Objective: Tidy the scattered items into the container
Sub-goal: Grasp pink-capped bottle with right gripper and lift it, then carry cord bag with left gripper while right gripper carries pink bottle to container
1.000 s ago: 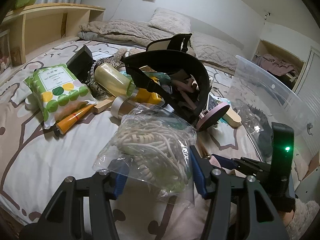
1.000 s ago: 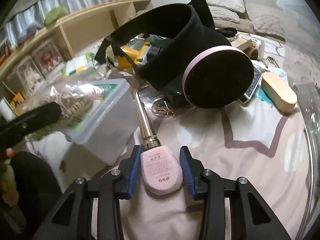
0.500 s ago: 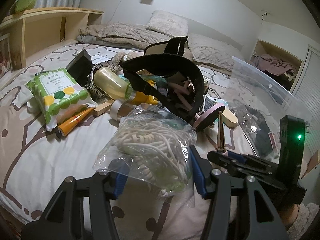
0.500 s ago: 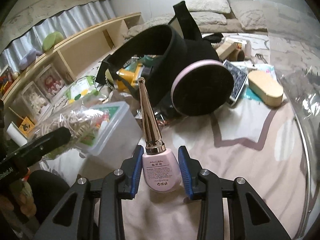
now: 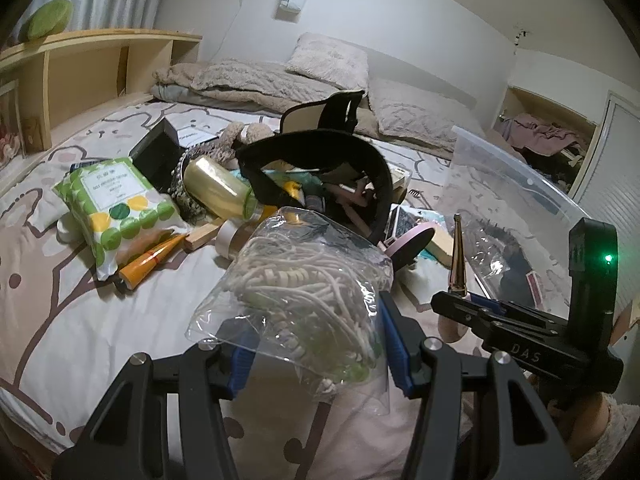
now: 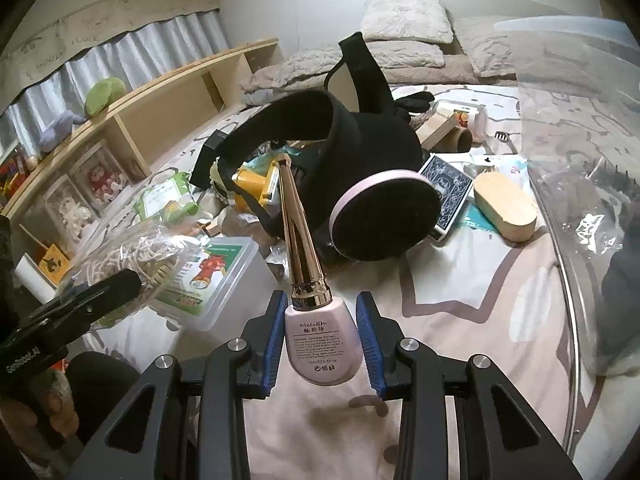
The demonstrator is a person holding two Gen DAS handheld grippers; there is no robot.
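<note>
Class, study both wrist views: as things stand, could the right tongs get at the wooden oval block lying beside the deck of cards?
Probably not yet. The right tongs are shut on a pink nail polish bottle, so they have no free grip. The path to the wooden oval block looks open across bare bedsheet, once the bottle is dropped off.

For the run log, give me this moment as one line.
left gripper: shut on bag of cords | right gripper: shut on pink bottle, lifted | clear bin: at right
</note>
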